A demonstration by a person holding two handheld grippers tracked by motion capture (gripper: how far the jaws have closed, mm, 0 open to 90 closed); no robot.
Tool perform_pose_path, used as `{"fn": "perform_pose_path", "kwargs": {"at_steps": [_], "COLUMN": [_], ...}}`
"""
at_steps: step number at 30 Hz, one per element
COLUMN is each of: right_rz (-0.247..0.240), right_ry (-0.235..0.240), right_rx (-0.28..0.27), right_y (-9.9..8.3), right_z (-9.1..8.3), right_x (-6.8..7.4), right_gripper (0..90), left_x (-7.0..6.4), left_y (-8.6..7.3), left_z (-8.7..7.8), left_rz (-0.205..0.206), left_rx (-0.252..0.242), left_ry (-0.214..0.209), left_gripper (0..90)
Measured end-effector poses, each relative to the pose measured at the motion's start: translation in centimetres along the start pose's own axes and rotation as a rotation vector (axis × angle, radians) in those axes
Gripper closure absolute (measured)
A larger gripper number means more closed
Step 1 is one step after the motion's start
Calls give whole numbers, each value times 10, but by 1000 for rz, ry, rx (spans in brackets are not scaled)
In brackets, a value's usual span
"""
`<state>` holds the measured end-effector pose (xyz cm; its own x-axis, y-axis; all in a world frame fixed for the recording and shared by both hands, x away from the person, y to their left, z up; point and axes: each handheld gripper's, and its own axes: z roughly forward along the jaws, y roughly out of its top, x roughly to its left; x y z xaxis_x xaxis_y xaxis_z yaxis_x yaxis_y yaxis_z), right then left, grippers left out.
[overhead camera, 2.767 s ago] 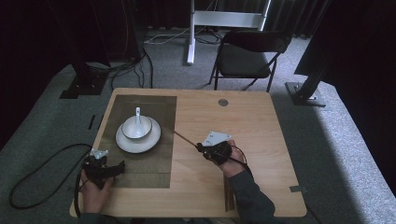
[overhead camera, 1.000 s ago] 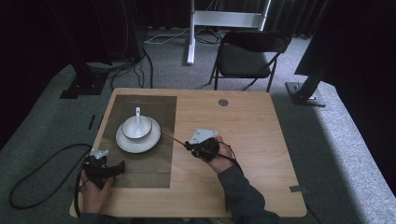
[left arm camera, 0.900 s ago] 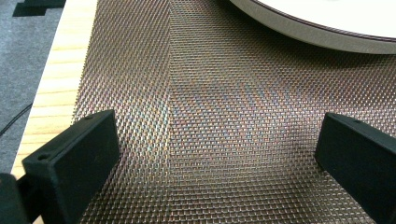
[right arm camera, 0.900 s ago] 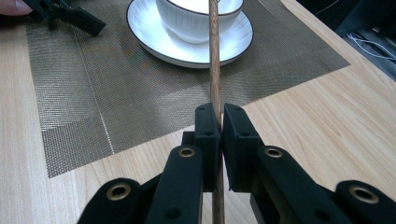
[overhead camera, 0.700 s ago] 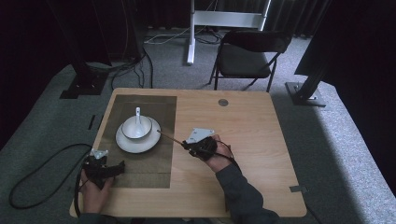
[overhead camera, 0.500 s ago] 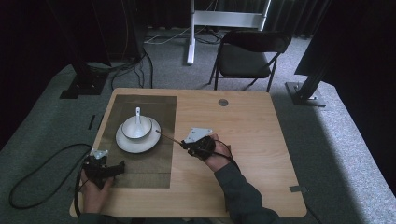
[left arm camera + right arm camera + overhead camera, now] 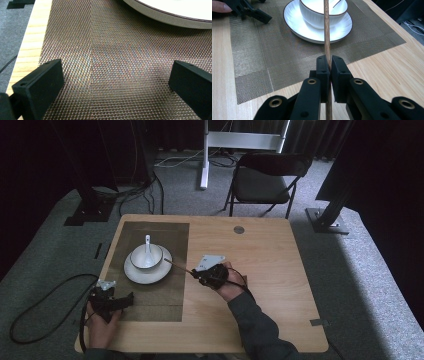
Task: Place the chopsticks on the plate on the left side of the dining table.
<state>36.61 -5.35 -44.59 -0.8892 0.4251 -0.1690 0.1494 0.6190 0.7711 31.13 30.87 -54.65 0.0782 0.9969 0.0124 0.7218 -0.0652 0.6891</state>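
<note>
Closest to the person, the left gripper (image 7: 111,300) rests low over the front corner of the brown woven mesh placemat (image 7: 150,285), its jaws spread wide with nothing between them.

A little farther in, the right gripper (image 7: 327,65) has its jaws pressed together on a thin brown wooden chopstick (image 7: 326,32) — pinched tight. The stick is held off the light wooden table (image 7: 265,250) and pointed at the dishes.

Past its tip sits a white bowl (image 7: 323,11) on a round white plate with a dark rim (image 7: 297,23), near the middle of the placemat. A white spoon (image 7: 147,246) stands in the bowl.

I think this is the carry step — bringing the chopstick over to lay it by the plate. The next move needs a slow, low drop so the stick lands flat on the mat and does not bump the plate or roll away.
</note>
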Motion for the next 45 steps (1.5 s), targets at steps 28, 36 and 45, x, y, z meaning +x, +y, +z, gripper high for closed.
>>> {"fn": "perform_pose_path", "kwargs": {"at_steps": [28,36,45], "right_rz": [-46,-52,-68], "right_ry": [31,44,48], "right_rx": [8,22,25], "right_y": [21,23,31], "right_z": [16,24,28], "right_x": [2,3,5], "right_gripper": [851,850,850], "left_x": [0,0,0], "left_y": [0,0,0], "left_z": [0,0,0], "left_rz": [0,0,0], "left_rx": [0,0,1], "left_ry": [0,0,0], "left_gripper": [2,2,2]}}
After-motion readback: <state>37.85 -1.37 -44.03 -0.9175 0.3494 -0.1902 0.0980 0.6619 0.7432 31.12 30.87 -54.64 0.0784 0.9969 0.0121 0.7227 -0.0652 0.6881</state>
